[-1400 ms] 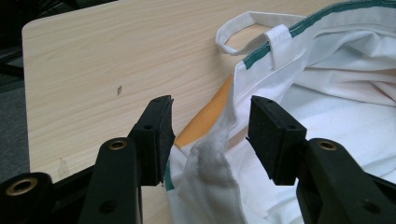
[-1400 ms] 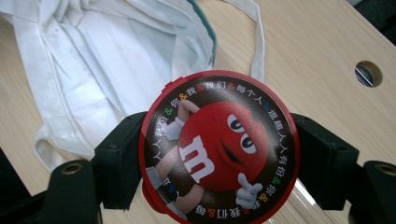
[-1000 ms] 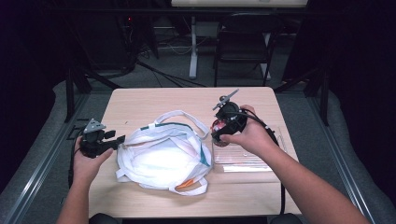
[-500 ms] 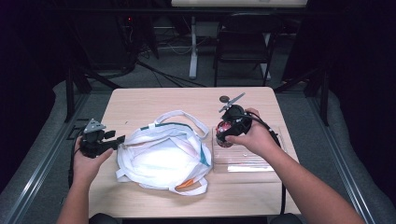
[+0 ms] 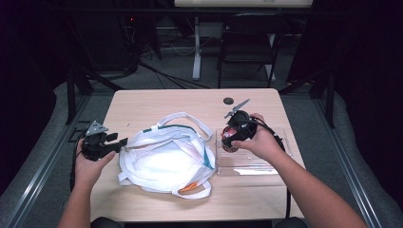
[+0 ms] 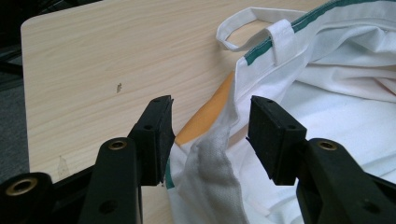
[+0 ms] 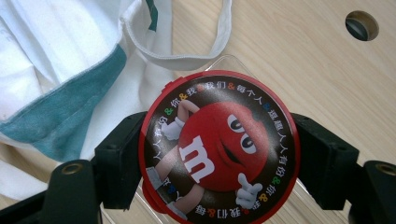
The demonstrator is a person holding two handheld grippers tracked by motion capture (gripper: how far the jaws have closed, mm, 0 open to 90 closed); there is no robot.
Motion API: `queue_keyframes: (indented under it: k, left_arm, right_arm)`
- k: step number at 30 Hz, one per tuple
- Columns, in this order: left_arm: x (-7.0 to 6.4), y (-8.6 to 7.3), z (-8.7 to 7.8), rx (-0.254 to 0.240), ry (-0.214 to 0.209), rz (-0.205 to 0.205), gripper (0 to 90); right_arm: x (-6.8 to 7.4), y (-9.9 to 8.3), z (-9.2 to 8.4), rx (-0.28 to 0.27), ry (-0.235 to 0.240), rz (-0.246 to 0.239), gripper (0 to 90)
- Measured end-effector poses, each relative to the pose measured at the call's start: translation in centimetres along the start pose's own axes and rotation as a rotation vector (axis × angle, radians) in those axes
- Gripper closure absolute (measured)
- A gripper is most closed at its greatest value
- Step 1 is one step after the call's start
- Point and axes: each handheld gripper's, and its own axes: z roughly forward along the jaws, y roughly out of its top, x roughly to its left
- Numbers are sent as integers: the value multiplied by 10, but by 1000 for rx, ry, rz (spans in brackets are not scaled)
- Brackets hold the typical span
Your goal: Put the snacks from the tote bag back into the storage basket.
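At nine o'clock on the pale wooden table (image 5: pixel 157 102), the left gripper (image 5: pixel 119 141) rests with its jaws spread wide, a fold of the white cloth bag with green trim (image 5: pixel 166 161) lying loose between them, unpinched. The bag sprawls across the table's middle. Toward three o'clock, the right gripper (image 5: pixel 230 138) is clamped on a round red candy tin with a cartoon lid (image 7: pixel 218 148), held just above the clear plastic tray (image 5: pixel 259 164) beside the bag's handle.
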Motion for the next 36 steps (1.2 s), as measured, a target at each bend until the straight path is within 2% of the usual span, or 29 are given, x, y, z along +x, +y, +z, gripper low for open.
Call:
queue_keyframes:
  k: [7, 15, 22, 36]
  left_arm:
    - [0, 0, 0, 1, 1, -3, 503]
    - [0, 0, 1, 3, 1, -1, 502]
    - [0, 0, 1, 2, 0, -2, 502]
    - [-2, 0, 3, 10, -2, 7, 502]
  right_arm:
    - [-2, -4, 9, 16, 9, -5, 248]
    - [-5, -9, 16, -2, 7, -1, 248]
    - [-9, -12, 23, 13, 1, -34, 248]
    - [-11, -17, 40, -5, 7, -48, 248]
